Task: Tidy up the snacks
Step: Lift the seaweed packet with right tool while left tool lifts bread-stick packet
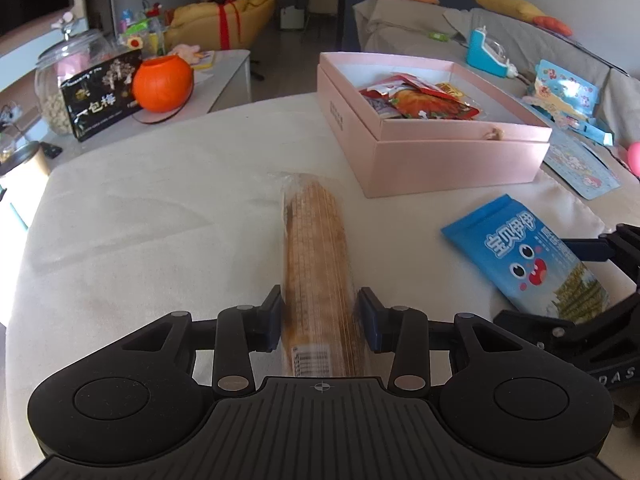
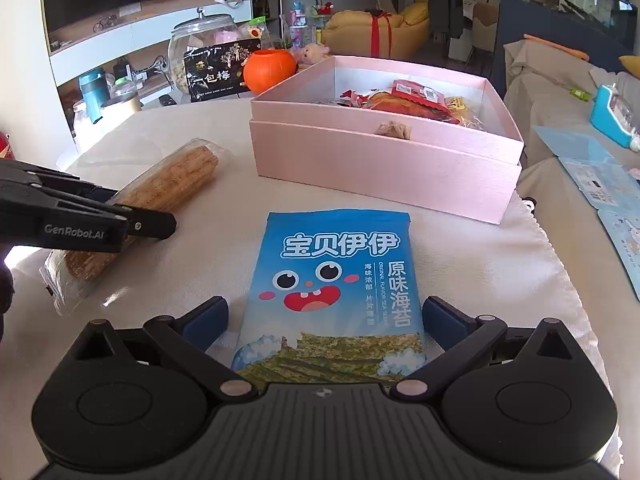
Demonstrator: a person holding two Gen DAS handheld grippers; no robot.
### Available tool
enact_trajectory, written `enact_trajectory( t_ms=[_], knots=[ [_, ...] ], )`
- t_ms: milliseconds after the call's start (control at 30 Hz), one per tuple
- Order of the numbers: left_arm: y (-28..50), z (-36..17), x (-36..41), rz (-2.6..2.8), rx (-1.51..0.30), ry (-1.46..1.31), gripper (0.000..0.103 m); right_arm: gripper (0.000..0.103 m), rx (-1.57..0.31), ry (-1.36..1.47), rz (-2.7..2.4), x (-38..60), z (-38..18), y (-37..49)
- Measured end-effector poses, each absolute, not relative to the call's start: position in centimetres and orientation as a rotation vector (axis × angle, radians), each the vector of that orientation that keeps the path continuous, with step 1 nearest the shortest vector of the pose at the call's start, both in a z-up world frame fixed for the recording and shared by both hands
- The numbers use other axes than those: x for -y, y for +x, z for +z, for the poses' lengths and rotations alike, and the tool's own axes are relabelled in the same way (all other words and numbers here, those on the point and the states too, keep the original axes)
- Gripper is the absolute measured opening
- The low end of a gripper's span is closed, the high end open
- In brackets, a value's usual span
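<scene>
A cream cloth-covered table (image 2: 460, 248) carries one open pink cardboard box (image 2: 384, 168) at 12 o'clock, holding several red snack packets (image 2: 408, 102). One blue seaweed pouch (image 2: 340, 280), printed "ORIGINAL FLAVOR SEA", lies flat between the right claw (image 2: 324, 316), whose fingers stand apart, at either edge. One clear-wrapped tan biscuit roll (image 1: 316, 256) lies at 9 o'clock of it; the left claw (image 1: 320, 320), marked "GenRobot.AI", straddles it, contact unclear.

On my table (image 1: 140, 220) the cracker roll (image 1: 316, 248) lies left of the seaweed bag (image 2: 336, 288); the box (image 2: 384, 164) sits farther off, snack packets (image 2: 404, 100) inside it.
</scene>
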State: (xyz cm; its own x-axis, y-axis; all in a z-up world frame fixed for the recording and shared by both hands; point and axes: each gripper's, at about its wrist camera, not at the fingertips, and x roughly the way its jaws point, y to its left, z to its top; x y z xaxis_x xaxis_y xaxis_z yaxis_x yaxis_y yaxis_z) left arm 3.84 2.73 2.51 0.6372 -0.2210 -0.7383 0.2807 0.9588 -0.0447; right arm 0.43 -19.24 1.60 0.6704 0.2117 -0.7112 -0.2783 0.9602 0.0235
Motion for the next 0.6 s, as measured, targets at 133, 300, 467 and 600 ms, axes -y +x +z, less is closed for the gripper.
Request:
enact_trajectory(
  t_ms=[133, 300, 467, 600],
  knots=[
    [3.0, 2.5, -3.2, -0.289, -0.828, 0.067, 0.041, 0.103, -0.789, -0.098, 0.279, 19.1, 1.6, 0.4],
    [3.6, 2.6, -3.2, -0.267, -0.829, 0.031, 0.041, 0.103, -0.788, -0.095, 0.280, 19.1, 1.6, 0.3],
    [3.4, 2.3, -2.9, -0.267, -0.800, 0.044, 0.041, 0.103, -0.794, -0.075, 0.253, 19.1, 1.6, 1.1],
    [2.8, 2.0, -2.9, -0.261, -0.766, 0.037, 0.041, 0.103, -0.829, -0.029, 0.163, 18.6, 1.8, 3.4]
  ],
)
